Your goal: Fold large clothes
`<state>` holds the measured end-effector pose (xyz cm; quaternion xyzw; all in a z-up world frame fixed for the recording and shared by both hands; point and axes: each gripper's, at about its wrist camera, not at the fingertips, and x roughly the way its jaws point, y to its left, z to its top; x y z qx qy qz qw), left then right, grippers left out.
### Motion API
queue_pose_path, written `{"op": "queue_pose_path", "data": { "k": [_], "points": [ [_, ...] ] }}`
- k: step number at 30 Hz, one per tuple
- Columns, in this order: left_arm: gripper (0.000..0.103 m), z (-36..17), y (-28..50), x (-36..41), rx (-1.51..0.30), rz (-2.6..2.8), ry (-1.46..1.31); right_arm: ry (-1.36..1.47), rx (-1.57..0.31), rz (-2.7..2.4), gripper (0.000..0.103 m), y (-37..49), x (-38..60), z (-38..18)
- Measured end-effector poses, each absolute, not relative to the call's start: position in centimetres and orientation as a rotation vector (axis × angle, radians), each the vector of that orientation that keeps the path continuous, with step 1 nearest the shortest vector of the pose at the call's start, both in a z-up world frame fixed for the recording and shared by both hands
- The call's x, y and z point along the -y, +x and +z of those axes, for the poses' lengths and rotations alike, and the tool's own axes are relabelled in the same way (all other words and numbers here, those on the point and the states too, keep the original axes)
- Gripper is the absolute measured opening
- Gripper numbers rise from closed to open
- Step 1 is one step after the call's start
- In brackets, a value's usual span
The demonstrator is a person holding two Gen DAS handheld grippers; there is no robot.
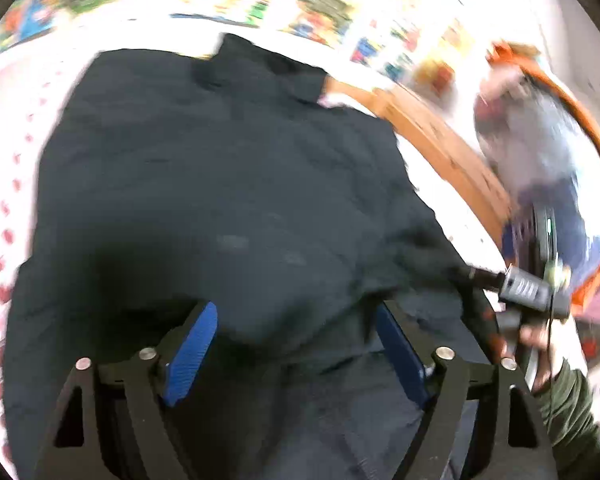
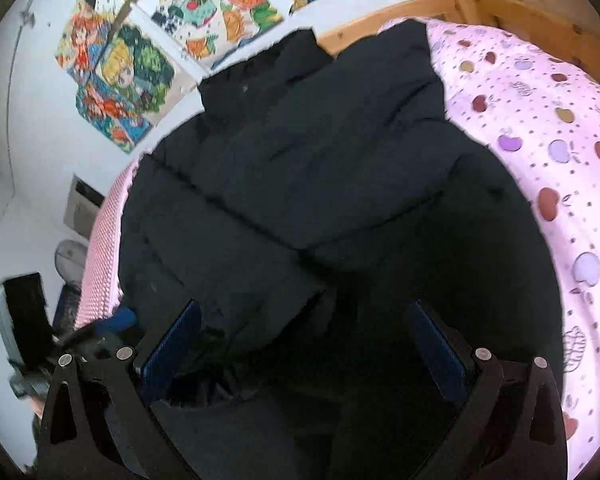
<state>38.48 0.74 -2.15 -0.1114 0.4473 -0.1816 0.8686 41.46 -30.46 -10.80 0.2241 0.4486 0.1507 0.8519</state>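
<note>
Slippage is the risk: both the left gripper point(image 1: 296, 344) and right gripper point(image 2: 304, 344) gape over the puffy black jacket point(image 2: 300, 168), seemingly pinching nothing, so the bulky fold may spring open.

Both tools are angled down over the black jacket point(image 2: 300, 168). The left hand-held gripper point(image 1: 296, 356) has its jaws spread wide, blue pads clear of the fabric, nothing pinched. The right hand-held gripper point(image 2: 304, 356) is spread wide too, a puffy fold bulging up between its pads but not squeezed. In the left wrist view, the person's right hand point(image 1: 536, 336), green sleeve, shows off the jacket's right edge.
</note>
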Motion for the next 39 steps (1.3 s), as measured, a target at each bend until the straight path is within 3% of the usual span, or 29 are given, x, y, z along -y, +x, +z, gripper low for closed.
{"op": "queue_pose_path", "data": {
  "k": [2,4,7,9,18,24,29,31,32,39],
  "points": [
    [0.082,-1.8,38.0,-3.3,-0.925,-0.308,-0.240,0.390,-0.965,0.289,0.075,41.5,29.1,-10.8],
    [0.082,-1.6,37.7,-5.5,-0.905,-0.246,-0.224,0.362,-0.984,0.308,0.042,41.7,28.0,-10.8],
    [0.083,-1.3,37.4,-8.4,-0.885,-0.173,-0.214,0.317,-0.976,0.311,0.015,41.5,26.5,-10.0],
    [0.083,-1.0,37.5,-9.7,-0.876,-0.152,-0.217,0.260,-0.930,0.324,0.004,41.2,25.9,-8.4],
    [0.083,-0.5,41.1,-8.7,-0.848,-0.077,-0.150,0.010,-0.641,0.131,0.004,42.4,26.1,1.6],
    [0.083,-1.1,45.3,-6.8,-0.814,-0.077,-0.086,-0.030,-0.714,0.052,0.004,46.9,28.1,-0.3],
    [0.083,-0.9,48.2,-4.4,-0.746,-0.166,-0.047,-0.038,-0.745,-0.006,0.021,48.6,28.8,-2.1],
    [0.083,-0.8,49.1,-3.4,-0.726,-0.204,-0.039,-0.030,-0.716,0.020,0.045,48.7,28.3,-1.7],
    [0.083,-0.9,49.6,-2.9,-0.722,-0.216,-0.031,-0.042,-0.701,0.032,0.050,48.8,27.6,-1.5],
    [0.083,-4.4,52.4,-1.0,-0.816,-0.220,0.001,-0.117,-0.710,0.144,0.054,49.7,24.3,-3.0]
  ]
}}
